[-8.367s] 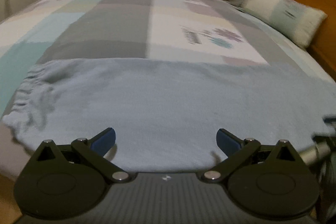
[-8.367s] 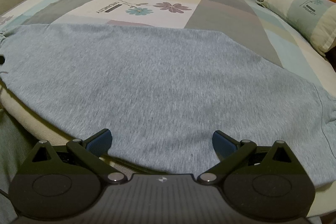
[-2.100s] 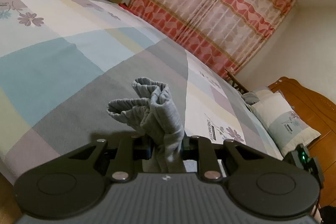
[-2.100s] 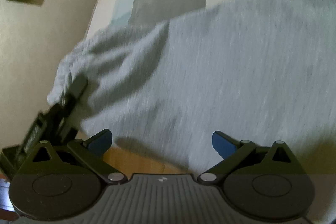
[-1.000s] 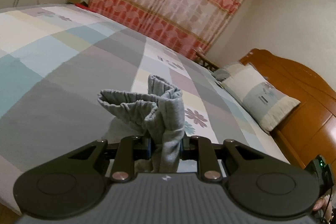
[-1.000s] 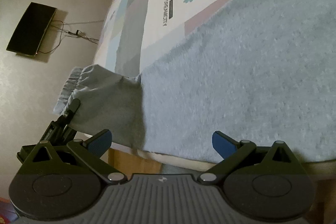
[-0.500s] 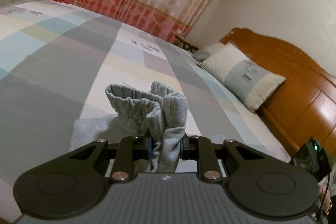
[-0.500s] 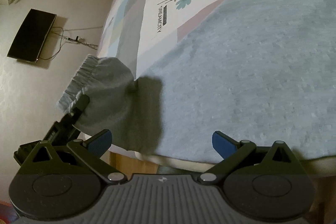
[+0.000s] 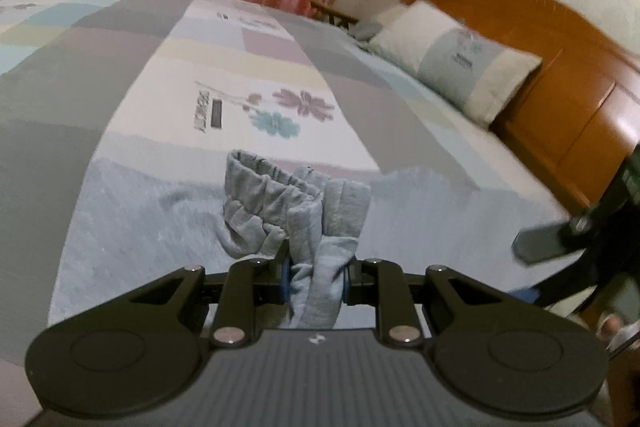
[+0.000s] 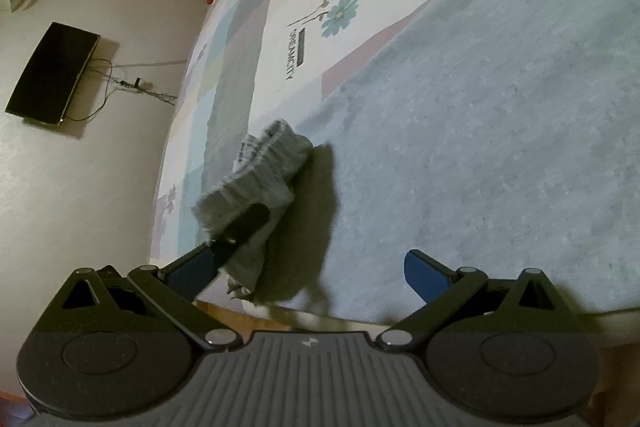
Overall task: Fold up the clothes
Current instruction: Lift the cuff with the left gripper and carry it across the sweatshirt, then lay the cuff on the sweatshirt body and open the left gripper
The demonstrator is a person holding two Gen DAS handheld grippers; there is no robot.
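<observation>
The left gripper (image 9: 314,277) jaws pinch the gathered waistband (image 9: 280,203) of grey trousers (image 10: 500,115) spread on the bed (image 9: 120,75). The right gripper (image 10: 310,269) jaws stand spread, empty. The waistband should travel toward three o'clock and land square.

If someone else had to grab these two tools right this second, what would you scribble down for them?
Left gripper: shut on the gathered elastic end of the grey garment, holding it above the part lying flat.
Right gripper: open, holding nothing, near the bed's edge.
Garment: mostly spread flat on the patchwork bedspread, near edge along the mattress side. Pillow off by the headboard.
Done: one end picked up and brought over the flat part.
Left: lay that end down, let go, smooth it, then finish the remaining folds.
</observation>
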